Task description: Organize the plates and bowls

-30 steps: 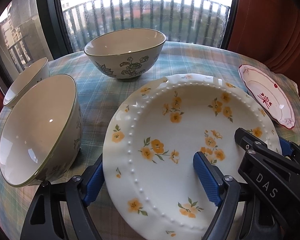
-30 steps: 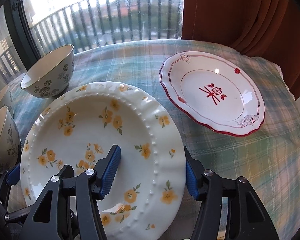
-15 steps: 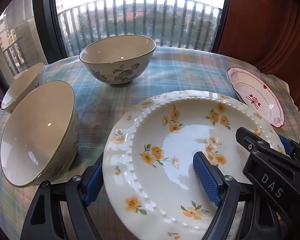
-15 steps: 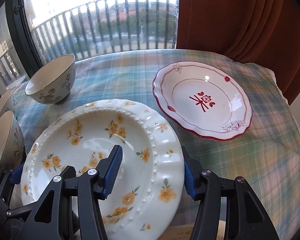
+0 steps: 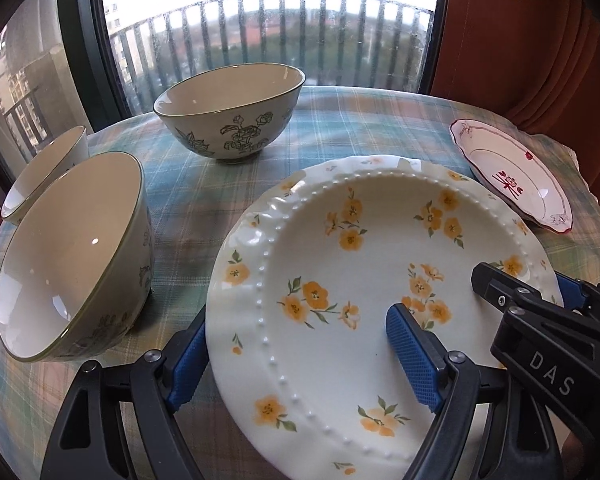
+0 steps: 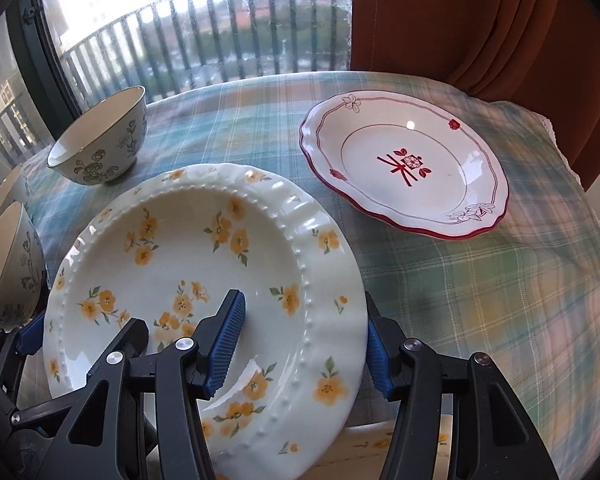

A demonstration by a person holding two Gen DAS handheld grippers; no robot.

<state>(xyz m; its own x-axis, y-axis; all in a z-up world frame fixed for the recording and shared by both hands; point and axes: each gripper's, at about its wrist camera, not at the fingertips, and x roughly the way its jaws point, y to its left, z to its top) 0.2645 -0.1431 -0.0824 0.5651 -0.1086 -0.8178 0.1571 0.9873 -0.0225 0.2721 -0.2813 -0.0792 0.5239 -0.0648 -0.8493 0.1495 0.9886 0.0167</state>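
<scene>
We see a round surface (image 6: pixel 480 288) under a plaid cloth, window railing (image 5: pixel 284 36) at its far edge, rust curtain (image 6: pixel 480 20) at the far right edge. Three floral bowls sit along the left edge: nearest bowl (image 5: pixel 76 256) just beside the left gripper (image 5: pixel 300 356), a second bowl (image 5: pixel 44 172) behind it, a third bowl (image 5: pixel 232 112) near the far edge. A red-rimmed plate (image 6: pixel 404 164) lies flat toward the right edge, apart from the rest.

Left fingers (image 5: pixel 412 360) stand wide, straddling the left rim of the yellow-flower plate (image 5: pixel 380 280): one pad inside the well, one outside under the rim. Right gripper (image 6: pixel 300 344) does the same on the right rim, fingers (image 6: pixel 226 340) at a middling gap. We can't tell if either side's pads actually press.

The flower plate is white, beaded inner ring, ruffled rim, orange blossoms, tilted, near side raised, at the near edge between both grippers.
</scene>
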